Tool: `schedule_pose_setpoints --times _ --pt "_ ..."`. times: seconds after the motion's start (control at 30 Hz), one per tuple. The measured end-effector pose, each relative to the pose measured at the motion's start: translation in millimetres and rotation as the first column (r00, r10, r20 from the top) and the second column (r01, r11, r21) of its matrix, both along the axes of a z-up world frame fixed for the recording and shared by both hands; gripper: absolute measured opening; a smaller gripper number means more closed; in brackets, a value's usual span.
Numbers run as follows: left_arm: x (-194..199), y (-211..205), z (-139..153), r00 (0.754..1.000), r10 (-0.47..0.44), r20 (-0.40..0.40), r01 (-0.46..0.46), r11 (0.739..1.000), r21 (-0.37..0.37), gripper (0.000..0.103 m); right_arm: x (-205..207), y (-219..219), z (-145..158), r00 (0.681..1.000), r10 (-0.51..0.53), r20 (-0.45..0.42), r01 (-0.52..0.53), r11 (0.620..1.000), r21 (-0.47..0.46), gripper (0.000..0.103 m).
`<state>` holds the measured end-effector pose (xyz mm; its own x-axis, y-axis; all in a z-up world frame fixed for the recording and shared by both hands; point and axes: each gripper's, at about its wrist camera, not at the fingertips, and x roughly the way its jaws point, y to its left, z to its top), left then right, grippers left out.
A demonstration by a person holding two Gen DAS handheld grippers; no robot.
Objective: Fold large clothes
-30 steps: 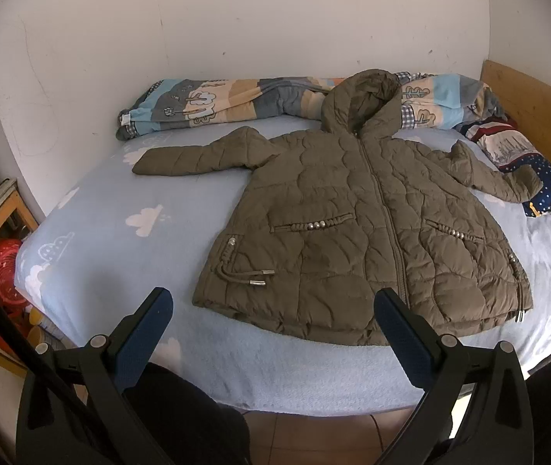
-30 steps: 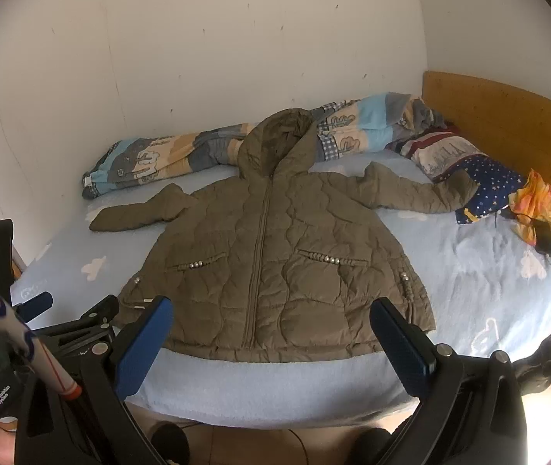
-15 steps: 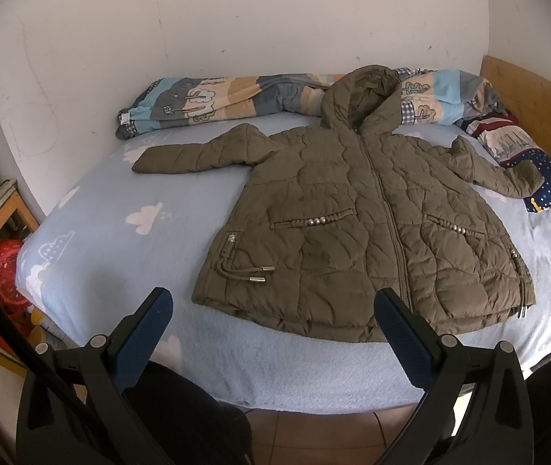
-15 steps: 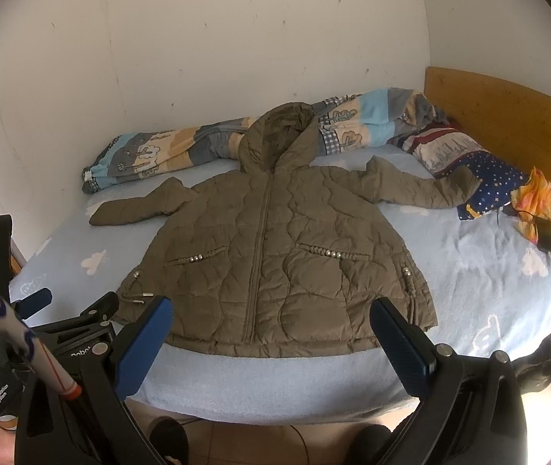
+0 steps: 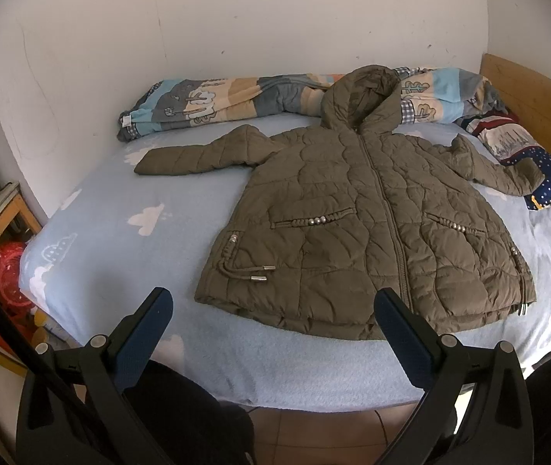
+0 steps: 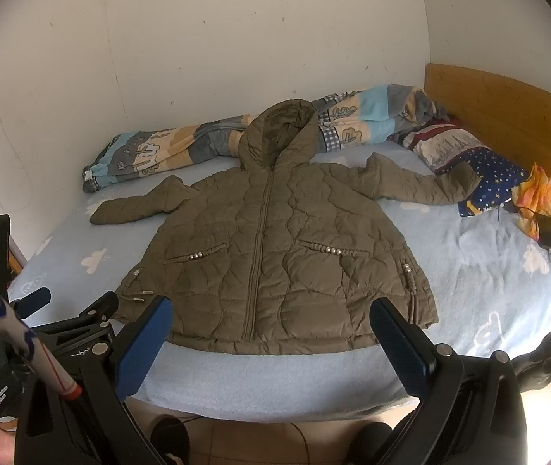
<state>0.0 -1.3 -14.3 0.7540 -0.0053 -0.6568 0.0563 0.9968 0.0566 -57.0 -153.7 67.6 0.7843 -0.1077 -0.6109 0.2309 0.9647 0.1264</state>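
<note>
Jacket spread flat, zipped, sleeves out, mid-frame on bed — laid ready for folding. Left gripper and right gripper released, empty, poised at lower frame short of hem.

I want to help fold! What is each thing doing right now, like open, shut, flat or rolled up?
Jacket: spread flat on the bed, zipped, sleeves out, unfolded.
Hood: lying up against the quilt.
Quilt: rolled up along the wall.
Pillow: lying by the headboard, one sleeve end touching it.
Phone: lying on the sheet, cable attached.
Left gripper: open, empty.
Right gripper: open, empty.
</note>
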Motion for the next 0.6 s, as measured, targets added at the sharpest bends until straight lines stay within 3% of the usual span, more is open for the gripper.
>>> schedule_pose_setpoints --times 0.13,0.17,0.23,0.33,0.4,0.5,0.6 --pt "-0.4 2.7 -0.8 1.000 0.006 0.014 -0.006 1.000 -0.003 0.103 -4.2 1.7 0.7 1.000 -0.007 -0.015 0.006 1.000 -0.028 0.103" --pt "-2.0 3.7 -0.2 0.999 -0.001 0.050 0.001 1.000 -0.001 0.103 -5.8 2.3 1.1 1.000 -0.005 -0.020 0.004 0.999 -0.039 0.103" --pt "-4.4 2.8 4.0 1.000 0.004 0.003 -0.004 1.000 -0.003 0.103 -10.6 3.0 2.6 1.000 -0.004 -0.014 0.003 0.999 -0.047 0.103" --pt "-7.5 4.6 8.5 0.998 -0.011 0.066 0.010 1.000 0.007 0.103 -16.8 0.3 5.6 1.000 -0.005 -0.006 0.004 0.997 -0.079 0.103" --pt "-11.5 7.7 12.6 0.992 -0.019 0.128 0.022 0.999 -0.026 0.103 -17.7 -4.2 9.3 1.000 -0.012 -0.011 0.011 0.997 -0.081 0.103" --pt "-3.1 13.7 16.1 0.991 -0.006 0.133 0.014 0.998 -0.062 0.103 -15.5 -13.4 10.0 1.000 -0.026 -0.013 0.025 0.997 -0.068 0.103" --pt "18.4 19.1 20.6 0.996 0.006 0.087 0.002 0.996 -0.089 0.103 -8.1 -24.7 5.4 0.997 -0.056 -0.045 0.054 0.998 -0.037 0.103"
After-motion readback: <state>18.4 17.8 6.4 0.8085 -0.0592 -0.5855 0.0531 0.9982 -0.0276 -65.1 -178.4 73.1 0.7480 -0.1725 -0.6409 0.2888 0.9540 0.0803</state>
